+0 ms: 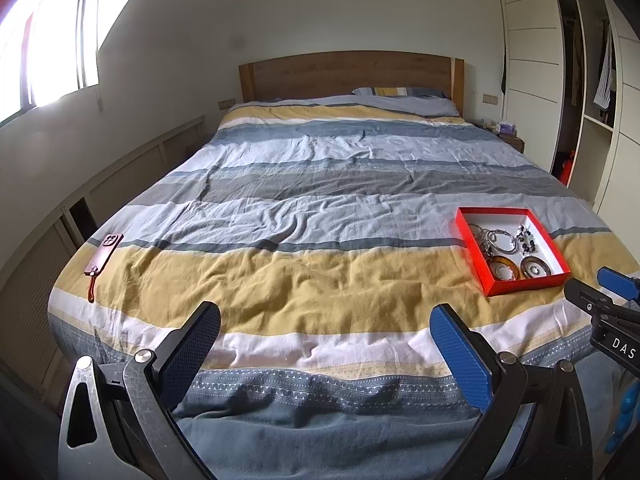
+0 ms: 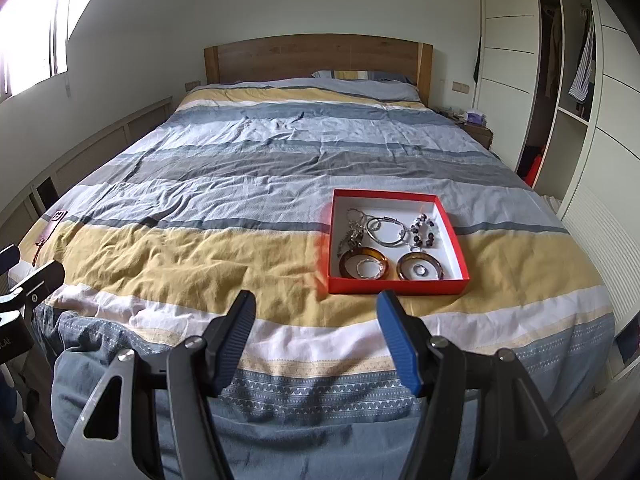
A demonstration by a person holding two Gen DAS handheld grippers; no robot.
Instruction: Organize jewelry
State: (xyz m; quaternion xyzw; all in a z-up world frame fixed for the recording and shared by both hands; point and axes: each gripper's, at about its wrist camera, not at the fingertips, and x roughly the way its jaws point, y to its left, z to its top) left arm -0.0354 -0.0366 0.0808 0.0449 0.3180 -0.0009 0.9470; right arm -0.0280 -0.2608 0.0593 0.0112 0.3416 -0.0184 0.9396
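Jewelry box (image 2: 456, 236) beyond right tool (image 2: 316, 332) (empty)

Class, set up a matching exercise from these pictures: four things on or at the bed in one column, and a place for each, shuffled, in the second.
Things:
1. shallow red cardboard box
2. brown phone case with strap
3. amber translucent bangles
4. wooden headboard

Places:
A. far end of the bed
B. inside the box, near its front wall
C. left edge of the striped duvet
D. right side of the duvet

Pairs: 1-D, 2-C, 3-B, 4-A
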